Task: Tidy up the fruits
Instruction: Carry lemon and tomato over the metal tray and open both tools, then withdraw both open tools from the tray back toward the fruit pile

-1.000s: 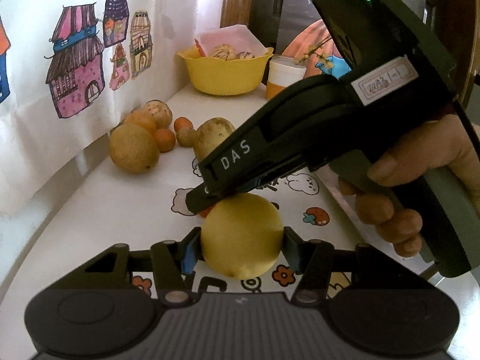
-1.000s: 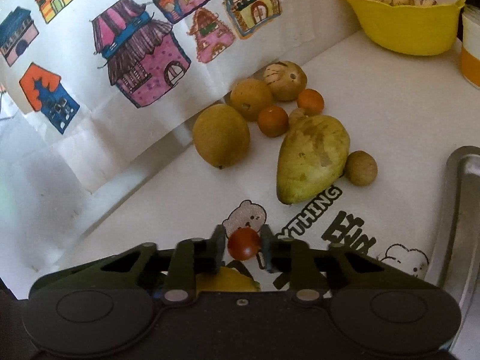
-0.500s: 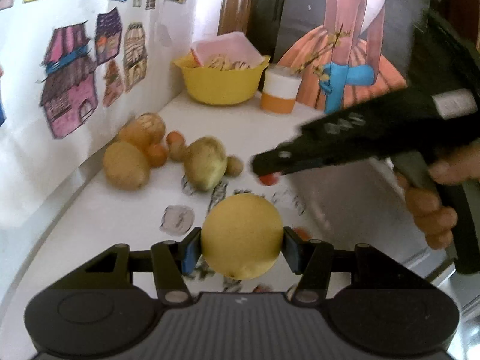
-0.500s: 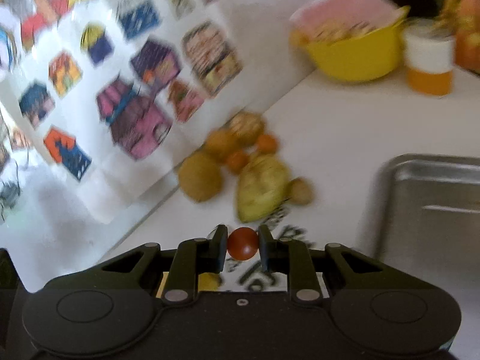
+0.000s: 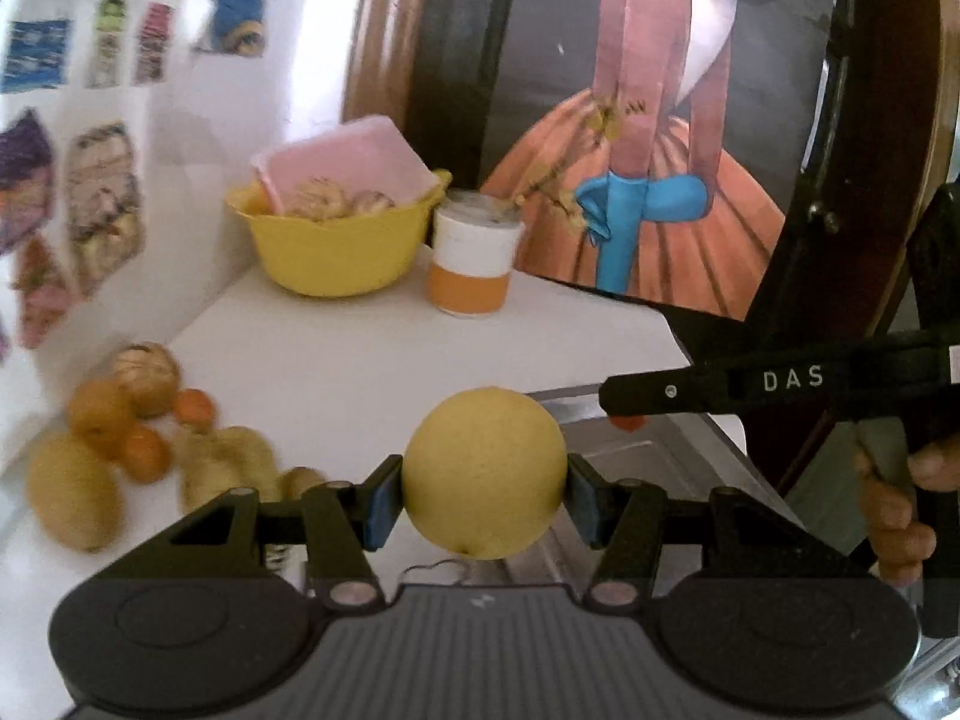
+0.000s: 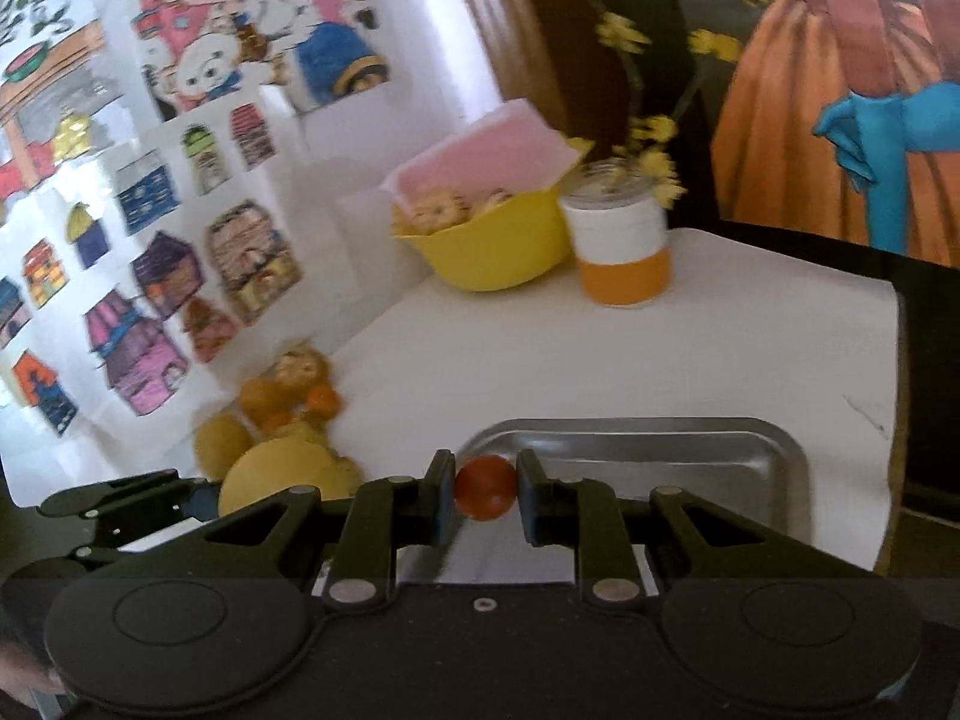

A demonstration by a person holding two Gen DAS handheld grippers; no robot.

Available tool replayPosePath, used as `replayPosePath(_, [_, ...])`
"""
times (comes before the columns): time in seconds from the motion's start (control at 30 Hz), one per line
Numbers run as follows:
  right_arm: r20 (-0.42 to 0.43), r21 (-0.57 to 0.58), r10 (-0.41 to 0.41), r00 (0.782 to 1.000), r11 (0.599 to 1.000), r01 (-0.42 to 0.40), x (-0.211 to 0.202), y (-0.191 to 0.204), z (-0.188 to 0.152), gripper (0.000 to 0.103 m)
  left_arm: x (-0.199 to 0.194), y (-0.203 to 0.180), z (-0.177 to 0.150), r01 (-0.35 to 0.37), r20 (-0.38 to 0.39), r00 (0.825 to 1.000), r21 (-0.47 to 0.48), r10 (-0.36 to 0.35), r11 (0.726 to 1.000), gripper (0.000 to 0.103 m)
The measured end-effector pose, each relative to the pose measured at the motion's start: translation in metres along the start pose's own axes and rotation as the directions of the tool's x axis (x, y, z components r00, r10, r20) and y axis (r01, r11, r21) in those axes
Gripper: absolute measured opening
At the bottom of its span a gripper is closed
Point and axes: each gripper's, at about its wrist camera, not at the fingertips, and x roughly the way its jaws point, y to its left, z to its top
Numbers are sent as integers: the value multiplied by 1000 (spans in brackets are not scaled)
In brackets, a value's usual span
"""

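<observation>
Left gripper [image 5: 485, 489] has its fingers clamped on a yellow lemon [image 5: 483, 473], held up over the near edge of the steel tray [image 6: 708, 450]. Right gripper [image 6: 485, 489] is pinching a small red tomato [image 6: 485, 486] between its fingers, just above the tray's left corner. The other fruits [image 5: 138, 450] sit bunched on the white counter [image 5: 372, 360] by the wall, kinda blurry. Further back there's a yellow bowl [image 5: 336, 252] and an orange-and-white cup [image 5: 471, 267] beside it.
</observation>
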Motion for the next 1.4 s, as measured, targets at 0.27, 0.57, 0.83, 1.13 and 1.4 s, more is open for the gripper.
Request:
replayPosePath(0.27, [-29, 65, -35, 999, 997, 37, 15, -45, -17, 24, 38, -16, -6, 9, -35, 999, 25, -8, 1000, 60])
replayPosePath(0.57, [-38, 20, -76, 996, 997, 77, 19, -52, -34, 26, 54, -26, -11, 18, -64, 998, 48, -15, 999, 60])
replayPosePath(0.83, [14, -56, -128, 992, 990, 129, 6, -43, -38, 44, 54, -27, -11, 22, -92, 996, 43, -18, 999, 62])
replayPosePath(1.13, [128, -78, -199, 972, 975, 210, -46, -28, -40, 81, 11, -34, -8, 26, 24, 999, 45, -27, 999, 85])
replayPosePath(1.4, [223, -104, -237, 946, 959, 264, -112, 8, -59, 102, -49, -35, -14, -14, 112, 994, 44, 9, 999, 102])
